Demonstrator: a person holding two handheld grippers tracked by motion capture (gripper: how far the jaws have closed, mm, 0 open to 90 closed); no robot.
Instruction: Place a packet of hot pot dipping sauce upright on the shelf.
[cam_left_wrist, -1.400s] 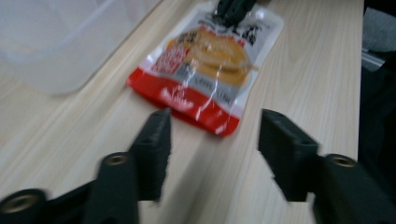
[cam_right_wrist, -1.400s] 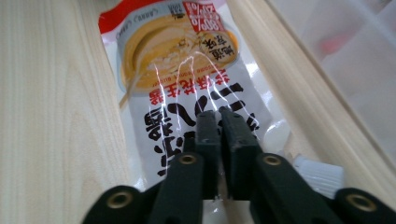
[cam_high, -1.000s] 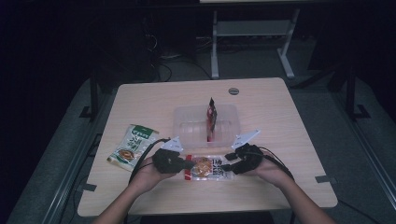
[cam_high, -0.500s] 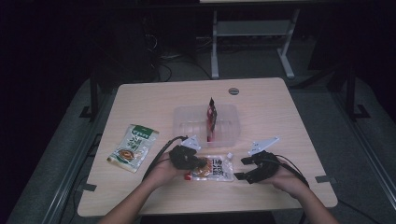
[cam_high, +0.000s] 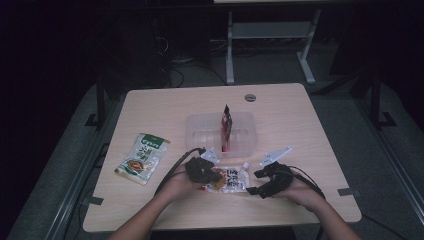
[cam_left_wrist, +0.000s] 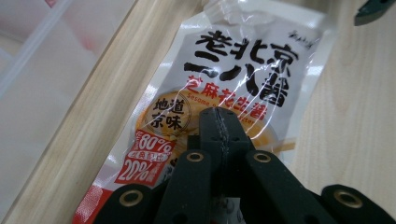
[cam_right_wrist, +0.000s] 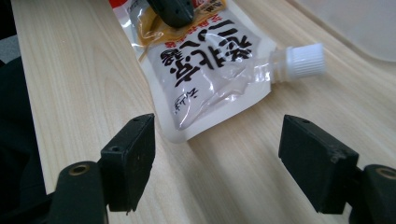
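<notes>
Lying flat on the bench (cam_high: 300, 125), the sauce pouch (cam_high: 231, 179) sits at 6 o'clock from the clear tub (cam_high: 200, 131). Left gripper (cam_left_wrist: 219, 122) is clamped tight over it; right gripper (cam_right_wrist: 217, 144), just opening, stands wide and empty at the pouch's 3 o'clock.

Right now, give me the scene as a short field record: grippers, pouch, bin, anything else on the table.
left gripper: jaws shut, tips over the sauce pouch; a pinch on the film cannot be told
right gripper: jaws have just been opening, nothing between them, short of the pouch's corner
sauce pouch: flat on the table, white cap on
clear bin: behind the pouch, red packet upright in it
green packet: flat, left of the hands
</notes>
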